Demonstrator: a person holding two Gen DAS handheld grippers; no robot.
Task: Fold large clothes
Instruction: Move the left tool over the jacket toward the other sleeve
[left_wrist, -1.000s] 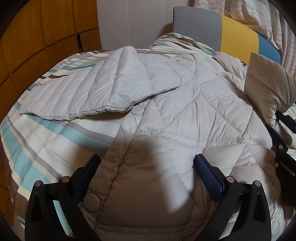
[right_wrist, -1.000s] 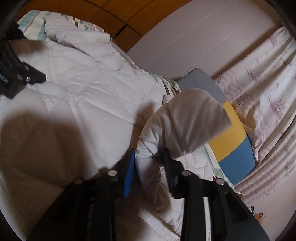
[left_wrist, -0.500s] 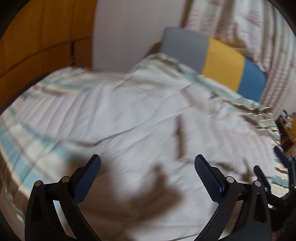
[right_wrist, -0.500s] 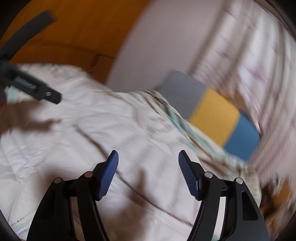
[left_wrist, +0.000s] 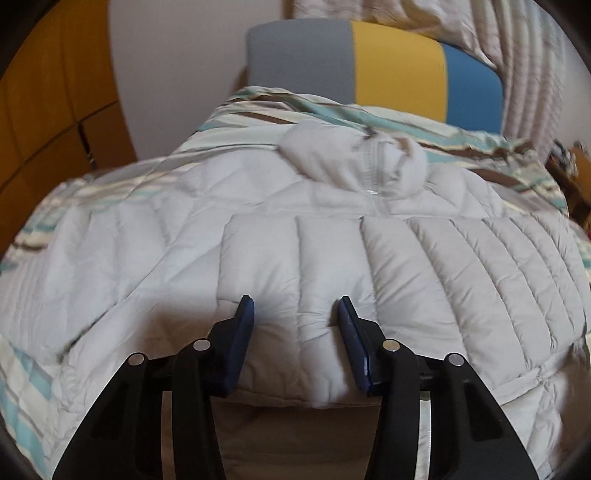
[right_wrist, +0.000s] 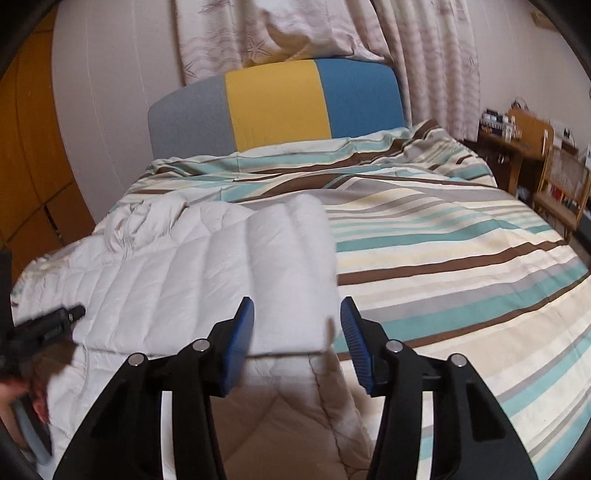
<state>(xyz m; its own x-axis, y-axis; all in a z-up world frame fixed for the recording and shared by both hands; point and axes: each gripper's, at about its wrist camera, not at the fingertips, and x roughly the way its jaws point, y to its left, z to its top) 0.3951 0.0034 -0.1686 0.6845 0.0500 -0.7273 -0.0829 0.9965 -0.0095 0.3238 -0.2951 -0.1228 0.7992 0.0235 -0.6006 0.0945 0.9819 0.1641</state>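
While the quilted jacket (left_wrist: 295, 236) lies on the striped bed (right_wrist: 443, 258), its sleeve has been laid across the body; a folded edge is now clamped in the narrowed left claw (left_wrist: 295, 310) and right claw (right_wrist: 295, 314), ready for the next fold.

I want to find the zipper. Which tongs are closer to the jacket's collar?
Left. The left tongs sit mid-jacket, facing the collar. The right tongs are at the folded sleeve's end, farther over.

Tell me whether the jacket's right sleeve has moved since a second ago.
Yes. The sleeve, earlier raised toward the tricolour headboard, now lies folded flat across the jacket, away from the headboard. The right gripper straddles its edge, jaws just closing.
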